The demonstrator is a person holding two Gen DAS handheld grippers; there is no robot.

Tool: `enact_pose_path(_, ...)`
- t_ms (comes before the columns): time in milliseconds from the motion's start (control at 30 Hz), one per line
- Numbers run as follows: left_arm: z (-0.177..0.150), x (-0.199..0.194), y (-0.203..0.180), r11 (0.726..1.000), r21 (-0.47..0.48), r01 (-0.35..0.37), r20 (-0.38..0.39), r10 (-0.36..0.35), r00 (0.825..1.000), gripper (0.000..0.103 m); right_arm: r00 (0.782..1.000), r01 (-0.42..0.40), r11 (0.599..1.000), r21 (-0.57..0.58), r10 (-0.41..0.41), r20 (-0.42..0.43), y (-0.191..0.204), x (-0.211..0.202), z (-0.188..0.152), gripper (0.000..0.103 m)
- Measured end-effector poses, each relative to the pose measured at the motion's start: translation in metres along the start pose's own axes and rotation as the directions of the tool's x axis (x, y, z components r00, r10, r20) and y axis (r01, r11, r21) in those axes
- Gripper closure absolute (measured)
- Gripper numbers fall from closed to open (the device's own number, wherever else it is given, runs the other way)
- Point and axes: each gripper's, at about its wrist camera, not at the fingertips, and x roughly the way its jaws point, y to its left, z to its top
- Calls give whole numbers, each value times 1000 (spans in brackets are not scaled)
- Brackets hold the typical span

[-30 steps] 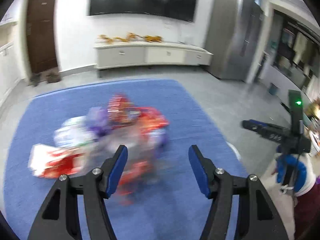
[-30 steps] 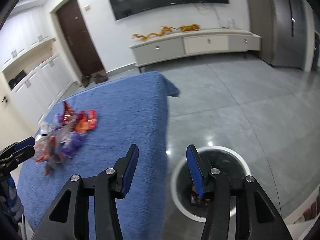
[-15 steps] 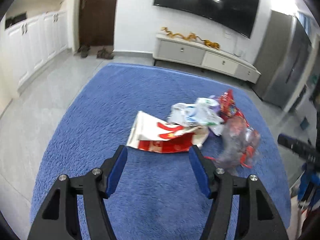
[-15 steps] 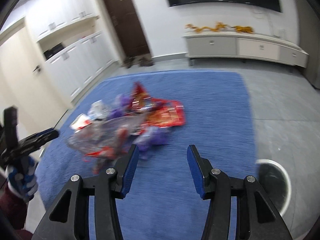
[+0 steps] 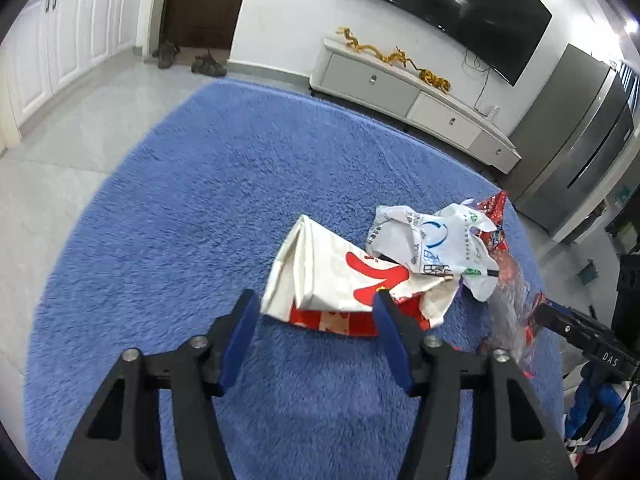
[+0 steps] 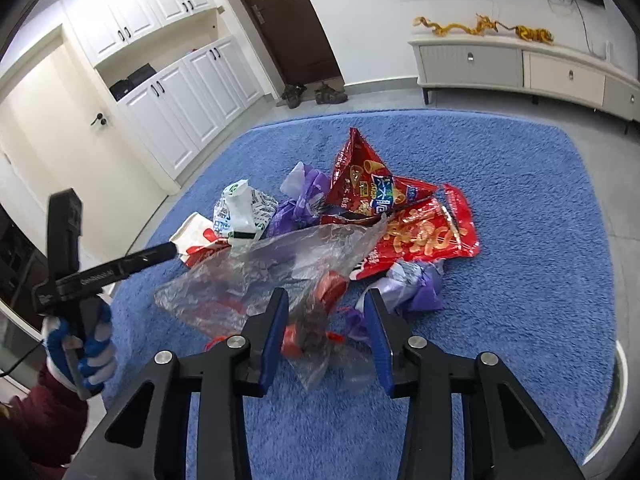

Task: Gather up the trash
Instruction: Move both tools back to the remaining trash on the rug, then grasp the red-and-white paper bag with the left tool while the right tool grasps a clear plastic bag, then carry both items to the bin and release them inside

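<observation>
A heap of trash lies on a blue rug (image 5: pixel 208 184). In the left wrist view my left gripper (image 5: pixel 316 322) is open, its fingers straddling the near edge of a white and red paper bag (image 5: pixel 332 276); a white printed plastic bag (image 5: pixel 436 240) lies beyond it. In the right wrist view my right gripper (image 6: pixel 326 324) is open, low over a clear plastic bag (image 6: pixel 272 272) with red bits inside. Red snack bags (image 6: pixel 428 232) and purple wrappers (image 6: pixel 416 284) lie just beyond. The left gripper shows there too (image 6: pixel 160 254).
A white-rimmed bin (image 6: pixel 618 392) sits on the grey floor off the rug's right edge. A white TV cabinet (image 5: pixel 404 96), a dark door with shoes (image 6: pixel 312 94) and white cupboards (image 6: pixel 180 100) line the walls. A grey fridge (image 5: pixel 576 152) stands far right.
Both grippers swung from the bin side toward the trash heap and dropped closer to it. The left now reaches the paper bag; the right now hangs over the clear bag.
</observation>
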Motion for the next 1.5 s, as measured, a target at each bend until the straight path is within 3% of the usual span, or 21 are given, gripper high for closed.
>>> enact_pose_path(67,3,7,1,999,-16,33,-13,-33,999,59,1000,-17,1000,7,17,-9,0,5,3,72)
enact_pose_path(200,7,15,1,995,-57,84,-27,-86,996,74,999,-30,999,-14,30,-26,7,12,5,93)
enact_pose_path(333,6,1,0,993,-61,98,18,-97,995,82,999,-43,998,-45,42,-7,16,3,1,95)
enact_pose_path(567,5,-53,-18,1000,11,14,124,-15,992,90,993,-87,993,-78,93,71,22,-41,-12,95)
enact_pose_path(733,10,-95,-37,999,51,6,202,-16,979,91,985,-51,995,-81,63,158,10,-85,-21,95)
enact_pose_path(933,14,-120,-93,982,160,101,222,-135,966,91,960,78,997,-2,-75,269,-41,-150,-31,95)
enact_pose_path(1067,13,-107,-161,943,261,205,170,-254,952,91,919,242,964,112,-264,293,-93,-185,-50,95)
enact_pose_path(1167,7,-85,-218,901,335,276,99,-325,941,91,875,376,909,181,-412,254,-130,-195,-68,95)
enact_pose_path(1333,-8,-36,-313,828,435,354,-35,-377,925,91,820,497,820,283,-551,156,-189,-196,-99,95)
enact_pose_path(1500,-31,25,-382,789,492,369,-151,-340,928,90,806,539,777,324,-588,69,-236,-181,-118,93)
